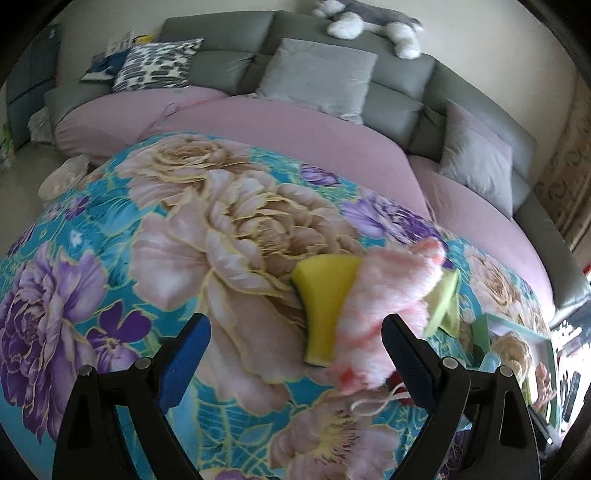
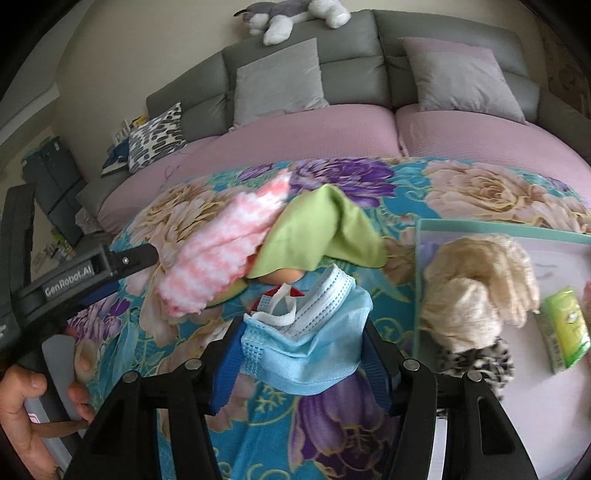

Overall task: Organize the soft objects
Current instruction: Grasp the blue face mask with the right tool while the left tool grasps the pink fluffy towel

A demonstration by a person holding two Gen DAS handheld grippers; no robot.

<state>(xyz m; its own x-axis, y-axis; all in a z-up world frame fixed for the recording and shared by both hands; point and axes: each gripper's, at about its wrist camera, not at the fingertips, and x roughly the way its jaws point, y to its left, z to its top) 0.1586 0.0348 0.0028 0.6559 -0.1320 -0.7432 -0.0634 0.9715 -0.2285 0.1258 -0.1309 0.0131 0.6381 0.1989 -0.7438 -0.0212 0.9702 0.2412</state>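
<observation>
A pile of soft things lies on the floral blanket [image 1: 92, 236]: a pink-and-white fluffy cloth [image 1: 384, 306], a yellow sponge [image 1: 325, 306] and a green cloth [image 1: 445, 306]. My left gripper [image 1: 295, 328] is open just before the sponge and the pink cloth. My right gripper [image 2: 299, 339] is shut on a blue face mask [image 2: 310, 347] and holds it above the blanket. Behind the mask lie the pink cloth [image 2: 218, 251] and the green cloth [image 2: 325, 229]. The left gripper's body [image 2: 74, 277] shows at the left of the right wrist view.
A light tray [image 2: 498, 229] at the right holds a cream fluffy cloth [image 2: 480, 288], a leopard-print item [image 2: 476, 365] and a green tissue pack [image 2: 565, 328]. A grey sofa [image 1: 229, 62] with cushions and a plush dog [image 1: 369, 18] stands behind.
</observation>
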